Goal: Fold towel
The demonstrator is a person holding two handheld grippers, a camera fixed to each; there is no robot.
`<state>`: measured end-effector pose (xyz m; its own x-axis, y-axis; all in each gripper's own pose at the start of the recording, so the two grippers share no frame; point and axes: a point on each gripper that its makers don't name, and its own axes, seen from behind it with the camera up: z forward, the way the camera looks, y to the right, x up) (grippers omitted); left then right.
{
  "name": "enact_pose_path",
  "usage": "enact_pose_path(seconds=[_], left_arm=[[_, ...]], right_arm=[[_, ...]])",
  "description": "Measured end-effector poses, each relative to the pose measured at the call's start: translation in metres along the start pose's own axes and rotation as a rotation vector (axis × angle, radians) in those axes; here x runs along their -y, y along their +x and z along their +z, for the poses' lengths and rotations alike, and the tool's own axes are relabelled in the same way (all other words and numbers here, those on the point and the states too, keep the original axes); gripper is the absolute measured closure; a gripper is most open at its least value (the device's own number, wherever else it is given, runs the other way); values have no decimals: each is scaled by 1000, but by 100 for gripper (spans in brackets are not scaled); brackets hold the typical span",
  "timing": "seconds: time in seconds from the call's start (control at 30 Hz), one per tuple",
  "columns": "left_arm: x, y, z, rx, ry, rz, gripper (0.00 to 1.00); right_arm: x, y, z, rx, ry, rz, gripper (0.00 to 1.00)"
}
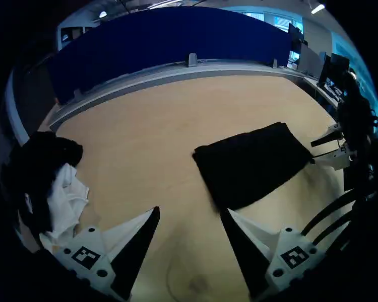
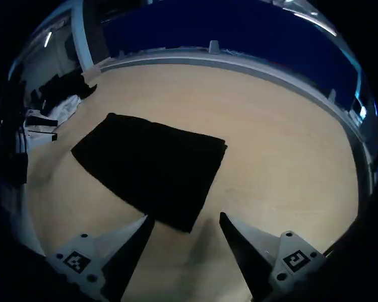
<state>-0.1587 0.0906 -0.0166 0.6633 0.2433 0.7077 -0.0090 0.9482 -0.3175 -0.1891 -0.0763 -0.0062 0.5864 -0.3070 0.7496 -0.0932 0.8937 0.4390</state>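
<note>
Pale wood-grain laminate forms the smooth tabletop (image 1: 153,131), and a flat black rectangular fabric towel (image 1: 252,163) lies folded on it with soft, slightly rounded corners and a matte surface.

In the left gripper view, the left hand-held gripper (image 1: 189,210) stands at the towel's near corner. Its two pointed white-and-black fingers are spread wide and hold nothing. One fingertip overlaps the towel's edge; whether it touches cannot be told.

In the right gripper view, the right hand-held gripper (image 2: 185,216) is likewise spread wide and empty. The towel's (image 2: 151,168) near corner reaches in between its fingers, closer to one of them.

Beyond the towel, a dark blue cloth-covered partition (image 1: 164,40) rises along the tabletop's grey rim. Well apart from the towel, a rumpled heap of black and white cloth (image 1: 53,186) sits at the tabletop's edge.
</note>
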Motion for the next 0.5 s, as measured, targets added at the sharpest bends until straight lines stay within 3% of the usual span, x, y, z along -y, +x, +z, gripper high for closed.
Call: enact_pose_path(seconds=[0.33, 0.5], left_arm=[[-2, -36, -16, 28, 11, -65, 11], [-6, -42, -21, 29, 9, -77, 11]], right_arm=[[3, -15, 5, 31, 11, -40, 25], [6, -16, 8, 35, 24, -50, 44]])
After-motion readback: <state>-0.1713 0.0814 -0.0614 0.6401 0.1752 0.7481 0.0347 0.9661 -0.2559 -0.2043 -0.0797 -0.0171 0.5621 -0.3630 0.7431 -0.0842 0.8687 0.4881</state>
